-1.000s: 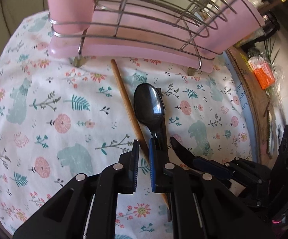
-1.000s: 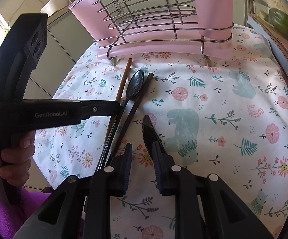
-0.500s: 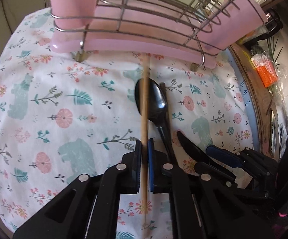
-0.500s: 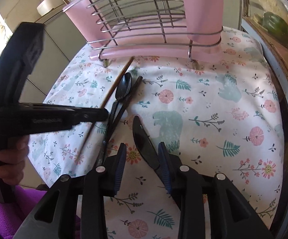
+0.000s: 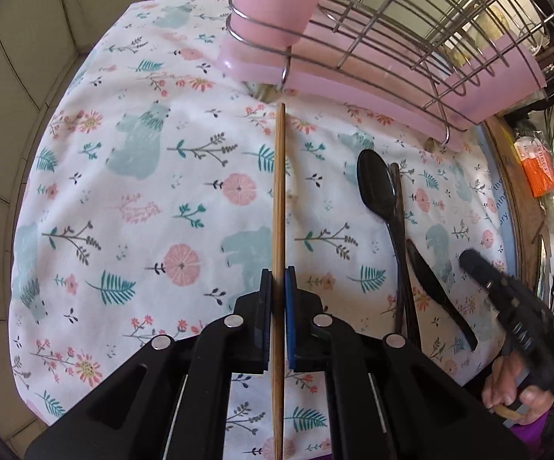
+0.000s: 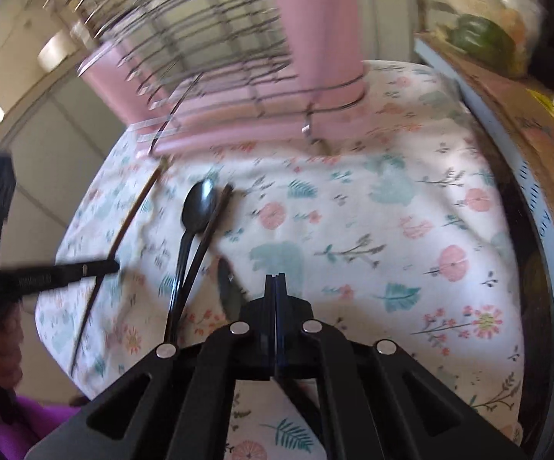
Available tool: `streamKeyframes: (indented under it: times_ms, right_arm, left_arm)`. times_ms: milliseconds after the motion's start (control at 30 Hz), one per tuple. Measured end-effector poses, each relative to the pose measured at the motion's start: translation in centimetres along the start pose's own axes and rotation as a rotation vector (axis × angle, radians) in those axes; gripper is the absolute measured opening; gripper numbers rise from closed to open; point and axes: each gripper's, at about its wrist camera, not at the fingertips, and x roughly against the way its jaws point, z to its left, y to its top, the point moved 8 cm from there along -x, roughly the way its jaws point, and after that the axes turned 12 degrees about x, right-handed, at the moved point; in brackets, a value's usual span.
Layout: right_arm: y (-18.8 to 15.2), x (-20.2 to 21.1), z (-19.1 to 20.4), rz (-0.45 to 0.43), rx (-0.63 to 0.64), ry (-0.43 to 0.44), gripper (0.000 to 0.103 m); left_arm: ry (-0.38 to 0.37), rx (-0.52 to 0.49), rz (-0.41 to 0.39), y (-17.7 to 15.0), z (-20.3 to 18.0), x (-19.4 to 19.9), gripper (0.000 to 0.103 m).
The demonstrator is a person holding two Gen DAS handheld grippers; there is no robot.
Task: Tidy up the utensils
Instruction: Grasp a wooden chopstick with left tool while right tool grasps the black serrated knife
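Observation:
My left gripper is shut on a long wooden chopstick and holds it lengthwise above the floral cloth, its tip near the pink cup of the wire dish rack. A black spoon, a dark chopstick and a black knife lie on the cloth to its right. My right gripper is shut with nothing between its pads; the knife lies just left of it. The spoon and dark chopstick lie farther left.
The floral cloth covers a round table. The pink-trayed rack stands at the far edge. A wooden board and an orange packet lie beyond the cloth on the right. Tiled floor lies to the left.
My left gripper lifted the wooden chopstick and swung it left, away from the spoon. My right gripper closed and moved off the knife, which stays on the cloth; the right view is blurred.

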Motion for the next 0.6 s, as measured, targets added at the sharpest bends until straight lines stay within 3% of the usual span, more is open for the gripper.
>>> streamKeyframes:
  times_ms: [100, 133, 167, 233, 267, 467, 600]
  right_arm:
    - [0.3, 0.8, -0.5, -0.034, -0.070, 0.071, 0.002]
    - [0.2, 0.8, -0.1, -0.011, -0.044, 0.097, 0.007]
    - [0.0, 0.8, 0.4, 0.015, -0.006, 0.109, 0.023]
    - [-0.3, 0.6, 1.6, 0.046, 0.062, 0.113, 0.032]
    - [-0.6, 0.4, 2.1, 0.068, 0.101, 0.114, 0.033]
    - [-1.5, -1.8, 4.6, 0.155, 0.235, 0.087, 0.033]
    - [-1.7, -3.1, 5.2, 0.174, 0.300, 0.023, 0.033]
  left_arm:
    - [0.001, -0.004, 0.019, -0.4, -0.1, -0.2, 0.006]
    - [0.003, -0.007, 0.029, -0.5, -0.1, -0.2, 0.006]
    - [0.005, -0.007, 0.042, -0.6, 0.0, -0.2, 0.007]
    - [0.005, -0.008, 0.050, -0.7, 0.0, -0.1, 0.014]
    - [0.004, -0.013, 0.041, -0.6, 0.0, 0.1, 0.018]
    - [0.004, -0.048, -0.008, -0.2, 0.3, 2.0, 0.019]
    - [0.008, -0.059, -0.040, 0.3, 0.7, 3.1, 0.019]
